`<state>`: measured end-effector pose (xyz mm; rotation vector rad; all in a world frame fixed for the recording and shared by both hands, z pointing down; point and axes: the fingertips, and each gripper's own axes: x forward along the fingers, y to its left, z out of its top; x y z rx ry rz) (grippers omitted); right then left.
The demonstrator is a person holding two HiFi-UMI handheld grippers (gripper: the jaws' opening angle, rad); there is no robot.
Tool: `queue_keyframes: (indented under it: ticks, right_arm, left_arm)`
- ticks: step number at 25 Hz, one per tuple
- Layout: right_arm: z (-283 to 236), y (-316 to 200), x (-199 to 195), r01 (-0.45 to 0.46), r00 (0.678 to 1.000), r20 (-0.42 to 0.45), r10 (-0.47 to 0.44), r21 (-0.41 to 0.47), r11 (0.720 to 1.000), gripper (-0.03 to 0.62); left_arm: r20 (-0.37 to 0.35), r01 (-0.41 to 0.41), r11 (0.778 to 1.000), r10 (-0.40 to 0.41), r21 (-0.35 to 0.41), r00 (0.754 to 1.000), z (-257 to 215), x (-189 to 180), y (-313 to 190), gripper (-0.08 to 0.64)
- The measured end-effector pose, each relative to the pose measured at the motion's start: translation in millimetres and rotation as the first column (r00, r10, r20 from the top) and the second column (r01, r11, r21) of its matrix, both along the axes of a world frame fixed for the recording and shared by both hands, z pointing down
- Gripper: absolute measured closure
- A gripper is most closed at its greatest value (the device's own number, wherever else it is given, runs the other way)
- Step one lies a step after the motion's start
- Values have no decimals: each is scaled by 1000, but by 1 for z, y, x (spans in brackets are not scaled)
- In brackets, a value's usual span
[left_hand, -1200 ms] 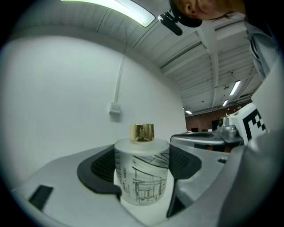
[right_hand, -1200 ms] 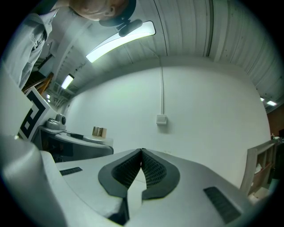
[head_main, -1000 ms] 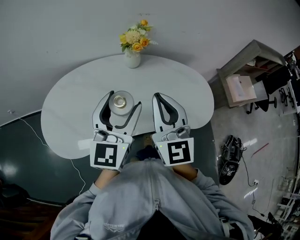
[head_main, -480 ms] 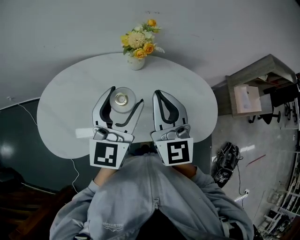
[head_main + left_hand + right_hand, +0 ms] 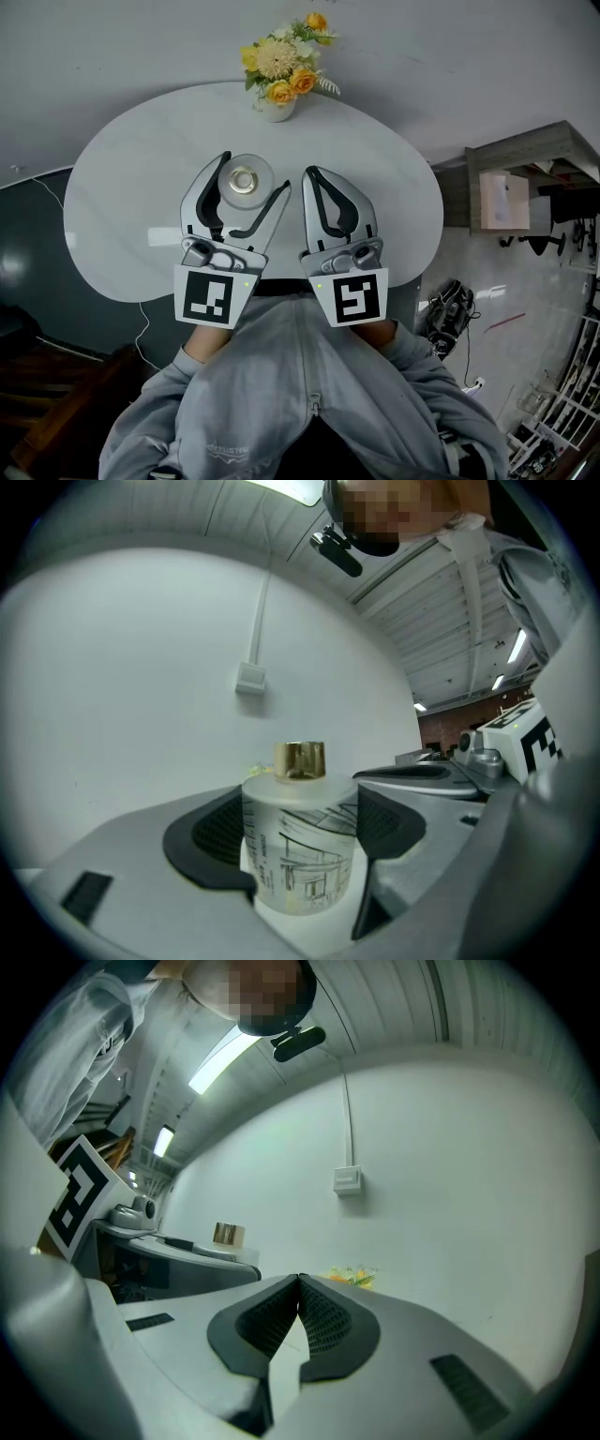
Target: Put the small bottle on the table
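Observation:
The small bottle (image 5: 242, 180) is frosted white with a line drawing and a gold cap (image 5: 300, 759). My left gripper (image 5: 251, 178) is shut on it, one jaw on each side of its body (image 5: 302, 855). In the head view it hangs over the white oval table (image 5: 122, 216), near the middle. I cannot tell whether its base touches the tabletop. My right gripper (image 5: 314, 180) is shut on nothing, just right of the left one, its pads pressed together (image 5: 300, 1288). The bottle's cap (image 5: 228, 1234) also shows in the right gripper view.
A white vase of yellow flowers (image 5: 279, 80) stands at the table's far edge against the wall. To the right, off the table, are a wooden side shelf (image 5: 525, 183) and a black bag (image 5: 452, 305) on the floor. A cable (image 5: 141, 328) trails at the left.
Both grippers have moved slightly forward over the table, the bottle still held in the left one. The right gripper stays shut.

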<state>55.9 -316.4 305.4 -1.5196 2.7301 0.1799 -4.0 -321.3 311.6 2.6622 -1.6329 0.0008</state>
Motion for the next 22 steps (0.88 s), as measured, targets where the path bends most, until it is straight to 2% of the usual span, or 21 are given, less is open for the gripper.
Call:
queue_keyframes:
  ticks: [18,22]
  right_arm:
    - [65,-37,-8,-2,1000,-20,1,-57,998,566]
    - [86,-47,-3,-10,1000,-17,8,-72,997,566]
  left_arm:
    - [14,-51,997,52,-50,999,68,-12,-43,227]
    - [16,-73,994,74,-84,997,92,-4,-51,227]
